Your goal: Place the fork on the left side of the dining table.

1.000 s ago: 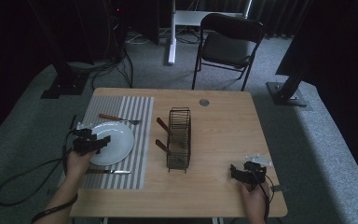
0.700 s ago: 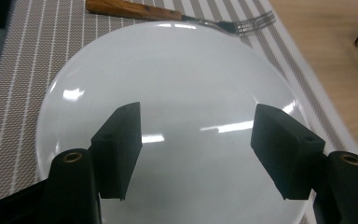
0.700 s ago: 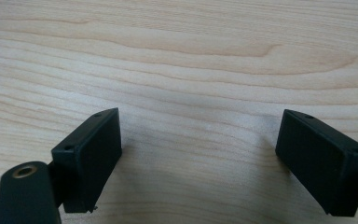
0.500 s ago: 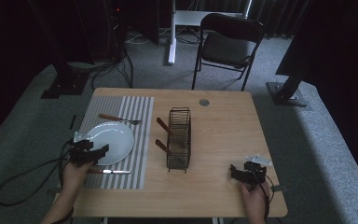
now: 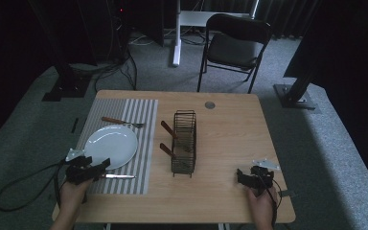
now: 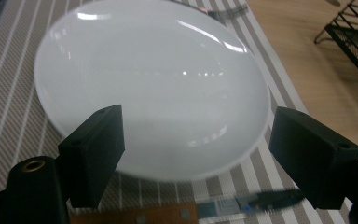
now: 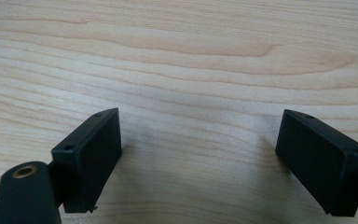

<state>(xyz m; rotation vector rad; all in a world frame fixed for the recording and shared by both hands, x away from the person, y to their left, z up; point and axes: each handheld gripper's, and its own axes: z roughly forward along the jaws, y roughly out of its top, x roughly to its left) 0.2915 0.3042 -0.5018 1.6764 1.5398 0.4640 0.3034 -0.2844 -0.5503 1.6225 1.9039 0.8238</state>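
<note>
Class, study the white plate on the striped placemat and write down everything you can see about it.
The plate is round, white and glossy, with light reflections across its shallow, empty surface. It lies flat on the grey-and-white striped placemat, at the table's left side. A fork lies beyond it and a wooden-handled knife lies near its front edge; neither clearly touches it. The left gripper hovers at its near rim, jaws open.

Dim room, dark surrounds; glare streaks on plate [image 6: 158,88]; knife [image 6: 205,209] blurred
</note>
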